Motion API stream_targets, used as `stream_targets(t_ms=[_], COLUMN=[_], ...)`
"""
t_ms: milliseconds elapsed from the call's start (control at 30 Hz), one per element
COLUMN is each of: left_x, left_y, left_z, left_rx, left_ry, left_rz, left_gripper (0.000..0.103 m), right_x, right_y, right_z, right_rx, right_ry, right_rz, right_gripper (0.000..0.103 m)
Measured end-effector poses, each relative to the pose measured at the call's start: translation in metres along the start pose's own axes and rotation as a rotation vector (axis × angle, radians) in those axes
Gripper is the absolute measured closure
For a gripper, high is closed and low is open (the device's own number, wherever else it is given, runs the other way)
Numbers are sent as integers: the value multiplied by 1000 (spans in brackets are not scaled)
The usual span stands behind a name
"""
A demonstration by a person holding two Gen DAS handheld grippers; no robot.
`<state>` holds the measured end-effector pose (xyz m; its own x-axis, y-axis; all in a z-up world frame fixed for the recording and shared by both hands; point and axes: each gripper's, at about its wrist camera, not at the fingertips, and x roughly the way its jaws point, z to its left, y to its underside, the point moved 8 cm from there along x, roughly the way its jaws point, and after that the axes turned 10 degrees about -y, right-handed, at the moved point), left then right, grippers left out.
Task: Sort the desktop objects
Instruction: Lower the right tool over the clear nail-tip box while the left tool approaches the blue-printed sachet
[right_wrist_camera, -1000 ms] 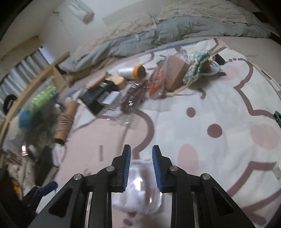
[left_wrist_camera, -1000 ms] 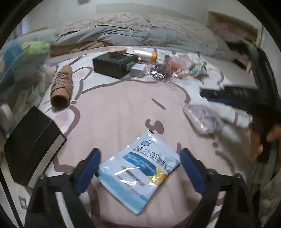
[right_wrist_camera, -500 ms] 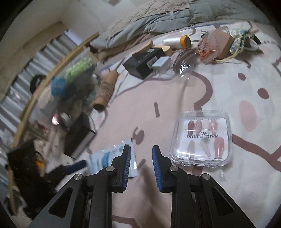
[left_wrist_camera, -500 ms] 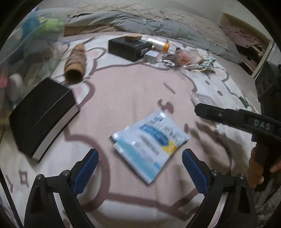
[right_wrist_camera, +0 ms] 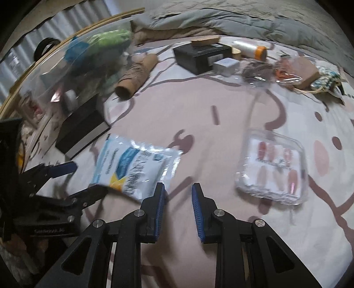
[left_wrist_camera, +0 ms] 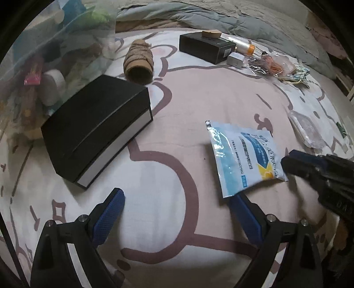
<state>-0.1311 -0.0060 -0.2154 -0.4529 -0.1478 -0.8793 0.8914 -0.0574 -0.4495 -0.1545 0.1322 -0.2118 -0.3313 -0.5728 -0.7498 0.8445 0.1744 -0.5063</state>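
Clear case (right_wrist_camera: 273, 168) of press-on nails lies shut; left fingers (left_wrist_camera: 108, 216) spread wide, right fingers (right_wrist_camera: 159, 206) nearly closed, empty

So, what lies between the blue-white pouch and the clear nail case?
Nothing: only bare patterned bedsheet separates the pouch from the nail case, in the right wrist view.

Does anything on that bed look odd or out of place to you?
Nothing looks spilled or broken. The items are just scattered: a blue-and-white packet lies askew mid-sheet, a twine roll lies on its side, and a clear nail case sits apart. Crinkled plastic bags are heaped near the quilt.
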Motion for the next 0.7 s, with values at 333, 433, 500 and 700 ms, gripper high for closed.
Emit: stream_targets(t_ms=[333, 433, 500, 700], left_x=[-38, -42, -41, -34], left_y=[-21, -26, -27, -33], left_z=[-22, -35, -41, -64], left_rx=[-13, -8, -22, -22], left_ry=[194, 200, 183, 108], left_rz=[-148, -183, -199, -219], left_gripper=[6, 6, 6, 6], right_x=[-22, -29, -33, -65], right_y=[-7, -8, -10, -29], right_z=[-38, -45, -45, -49], right_rx=[187, 211, 218, 256], right_ry=[4, 28, 9, -75], right_rz=[-83, -100, -114, -261], right_gripper=[77, 77, 77, 77])
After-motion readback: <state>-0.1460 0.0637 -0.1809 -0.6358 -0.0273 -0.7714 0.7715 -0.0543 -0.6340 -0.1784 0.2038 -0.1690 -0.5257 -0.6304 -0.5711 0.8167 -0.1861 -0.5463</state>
